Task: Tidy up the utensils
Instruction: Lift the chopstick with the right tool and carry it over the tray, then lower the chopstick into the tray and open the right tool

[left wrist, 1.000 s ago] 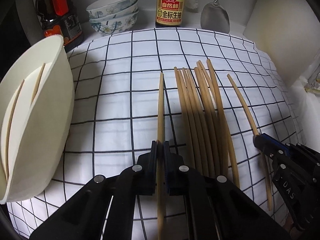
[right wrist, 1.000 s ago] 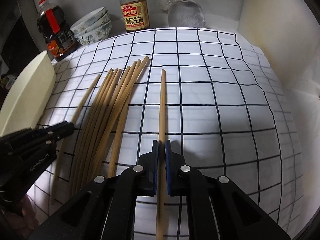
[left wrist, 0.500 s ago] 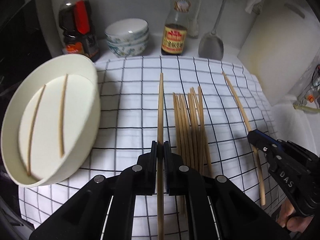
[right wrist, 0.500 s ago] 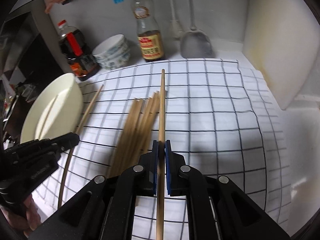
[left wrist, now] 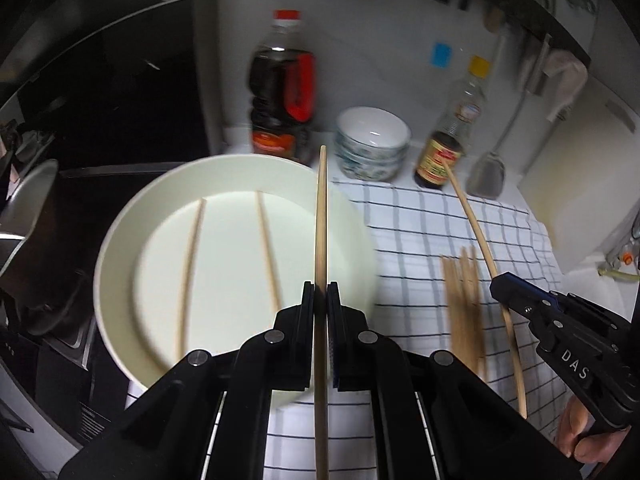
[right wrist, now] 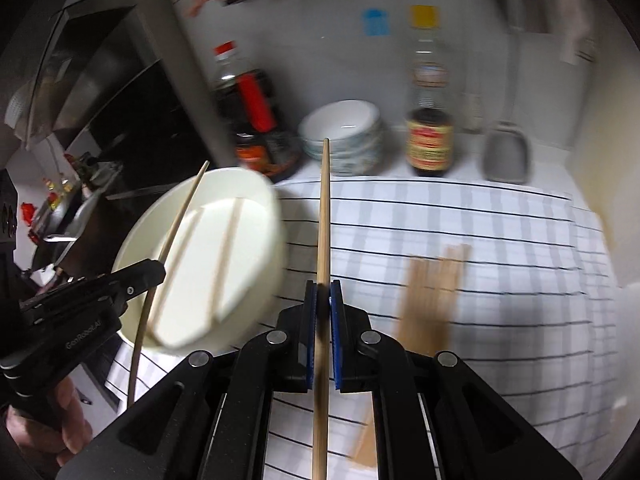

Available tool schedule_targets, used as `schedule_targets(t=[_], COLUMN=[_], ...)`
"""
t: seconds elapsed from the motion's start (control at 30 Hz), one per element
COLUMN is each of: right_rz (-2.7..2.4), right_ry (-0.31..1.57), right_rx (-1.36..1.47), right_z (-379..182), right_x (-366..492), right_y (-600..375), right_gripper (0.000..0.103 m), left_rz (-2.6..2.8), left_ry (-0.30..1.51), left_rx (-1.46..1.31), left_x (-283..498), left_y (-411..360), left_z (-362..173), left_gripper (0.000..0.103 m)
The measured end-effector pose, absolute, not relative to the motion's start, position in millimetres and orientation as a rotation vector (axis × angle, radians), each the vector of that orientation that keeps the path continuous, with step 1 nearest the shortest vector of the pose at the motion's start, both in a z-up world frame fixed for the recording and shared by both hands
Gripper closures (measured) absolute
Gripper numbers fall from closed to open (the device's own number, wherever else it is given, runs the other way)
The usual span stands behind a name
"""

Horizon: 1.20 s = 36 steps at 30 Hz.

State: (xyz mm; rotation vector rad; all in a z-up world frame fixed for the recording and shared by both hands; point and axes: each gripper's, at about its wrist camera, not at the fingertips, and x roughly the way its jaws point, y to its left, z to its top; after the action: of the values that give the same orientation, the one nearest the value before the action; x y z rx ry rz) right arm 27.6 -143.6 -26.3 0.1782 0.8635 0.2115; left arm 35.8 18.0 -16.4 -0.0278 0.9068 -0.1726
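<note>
2 chopsticks (left wrist: 228,256) in plate (left wrist: 120,264)

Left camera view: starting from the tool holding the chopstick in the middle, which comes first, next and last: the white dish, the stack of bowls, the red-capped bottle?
From the left tool, shut on a chopstick:
1. White dish, nearest, right under the tool's tips and to their left.
2. Stack of bowls, behind the dish, slightly right.
3. Red-capped bottle, by the back wall; only slightly beyond the bowls, so that call is close.

Bottles (left wrist: 282,92) and stacked bowls (left wrist: 372,144) crowded the back wall; the checked cloth (left wrist: 416,240) between the plate (left wrist: 120,240) and the loose chopsticks (left wrist: 464,300) lay open.
</note>
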Motion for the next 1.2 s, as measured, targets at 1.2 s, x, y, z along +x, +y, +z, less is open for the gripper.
schedule_targets(t=[1.2], right_rz=[0.201], right_ry=[1.157], right_rx=[0.177], right_z=[-109], right_x=[156], right_y=[0], right_gripper=[0.096], left_rz=[-0.137], left_ry=[1.104], left_rx=[-0.091], left_x=[141], left_y=[132], left_z=[-113], left_gripper=[0.096])
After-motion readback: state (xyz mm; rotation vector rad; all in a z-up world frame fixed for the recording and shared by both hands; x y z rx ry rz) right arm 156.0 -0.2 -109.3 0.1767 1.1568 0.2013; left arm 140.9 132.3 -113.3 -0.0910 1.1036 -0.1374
